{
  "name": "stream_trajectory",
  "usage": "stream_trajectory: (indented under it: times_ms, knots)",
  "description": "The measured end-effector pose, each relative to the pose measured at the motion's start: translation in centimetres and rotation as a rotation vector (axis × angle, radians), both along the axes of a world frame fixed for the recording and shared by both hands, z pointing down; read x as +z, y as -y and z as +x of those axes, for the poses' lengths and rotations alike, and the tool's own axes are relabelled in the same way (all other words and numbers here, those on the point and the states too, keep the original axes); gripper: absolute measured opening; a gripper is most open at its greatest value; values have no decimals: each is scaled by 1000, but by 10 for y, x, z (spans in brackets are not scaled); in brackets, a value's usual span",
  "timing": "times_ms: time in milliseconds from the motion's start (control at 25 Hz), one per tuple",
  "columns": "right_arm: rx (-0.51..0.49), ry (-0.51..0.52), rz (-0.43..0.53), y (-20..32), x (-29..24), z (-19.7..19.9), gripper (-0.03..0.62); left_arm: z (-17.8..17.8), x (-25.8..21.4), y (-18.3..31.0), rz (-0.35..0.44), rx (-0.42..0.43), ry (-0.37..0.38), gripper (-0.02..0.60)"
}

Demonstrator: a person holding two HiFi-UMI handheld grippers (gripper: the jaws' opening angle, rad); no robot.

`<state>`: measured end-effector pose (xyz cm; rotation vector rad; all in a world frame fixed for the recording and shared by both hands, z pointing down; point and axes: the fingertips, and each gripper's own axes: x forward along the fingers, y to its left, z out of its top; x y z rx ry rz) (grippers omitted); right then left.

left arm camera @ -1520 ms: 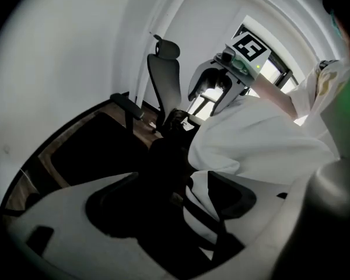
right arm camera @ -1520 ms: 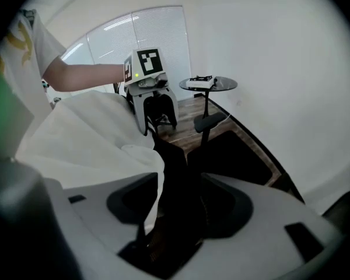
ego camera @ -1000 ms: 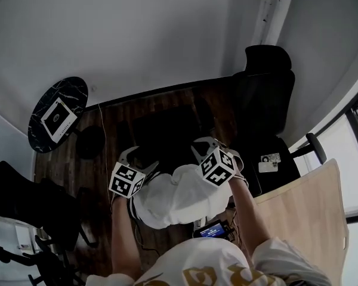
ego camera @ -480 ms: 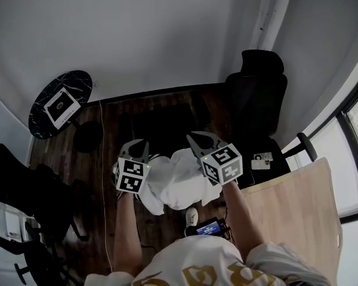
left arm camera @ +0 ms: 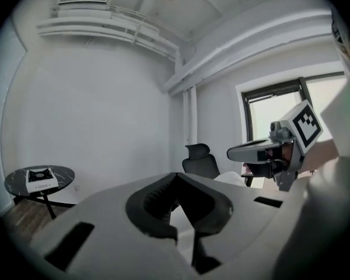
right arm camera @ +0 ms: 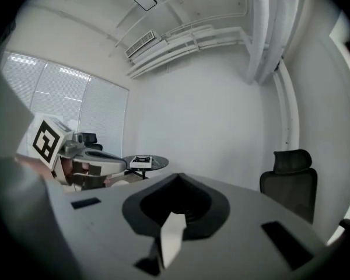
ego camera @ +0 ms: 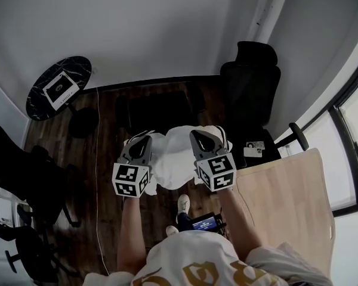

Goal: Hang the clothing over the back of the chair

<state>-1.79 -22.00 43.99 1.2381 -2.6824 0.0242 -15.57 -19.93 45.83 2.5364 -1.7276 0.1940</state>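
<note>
White clothing (ego camera: 178, 155) hangs bunched between my two grippers above the dark wood floor. In the head view my left gripper (ego camera: 141, 138) is shut on its left edge and my right gripper (ego camera: 201, 136) is shut on its right edge. A pale strip of the cloth (right arm camera: 171, 233) shows pinched in the right gripper (right arm camera: 176, 206). Pale cloth (left arm camera: 185, 233) also shows below the shut left gripper (left arm camera: 177, 198). The black office chair (ego camera: 250, 87) stands ahead and to the right, its high back (right arm camera: 289, 182) upright and bare, apart from both grippers.
A round black marble table (ego camera: 58, 94) with a white box stands at the far left. Another black chair (ego camera: 24, 183) is at the near left. A light wooden desk (ego camera: 292, 201) lies to my right, by the window. A cable (ego camera: 97, 177) runs along the floor.
The left gripper's jaws, spread a second ago, have shut on the clothing. Both grippers have lifted the clothing and carried it forward, and it now hangs more gathered between them.
</note>
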Motion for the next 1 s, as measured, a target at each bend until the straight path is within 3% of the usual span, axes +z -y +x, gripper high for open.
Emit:
stream_trajectory:
  times_ms: [120, 200, 320, 440, 600, 800, 1000]
  knots:
    - [4, 101, -6, -31, -3, 8, 12, 10, 1, -25, 25, -8, -62, 21]
    - [19, 140, 25, -50, -6, 15, 12, 14, 6, -40, 35, -23, -59, 21]
    - [78, 89, 94, -64, -3, 29, 12, 20, 10, -55, 68, -32, -39, 20]
    - [63, 136, 87, -76, -4, 31, 12, 25, 4, -67, 103, 13, -69, 20]
    - [84, 118, 109, -85, -1, 36, 12, 24, 7, -75, 105, -16, -85, 21]
    - [86, 119, 85, -83, 12, 38, 12, 24, 17, -65, 105, -78, -54, 21]
    - [119, 63, 65, -73, 19, 38, 12, 30, 11, -62, 108, -46, -80, 21]
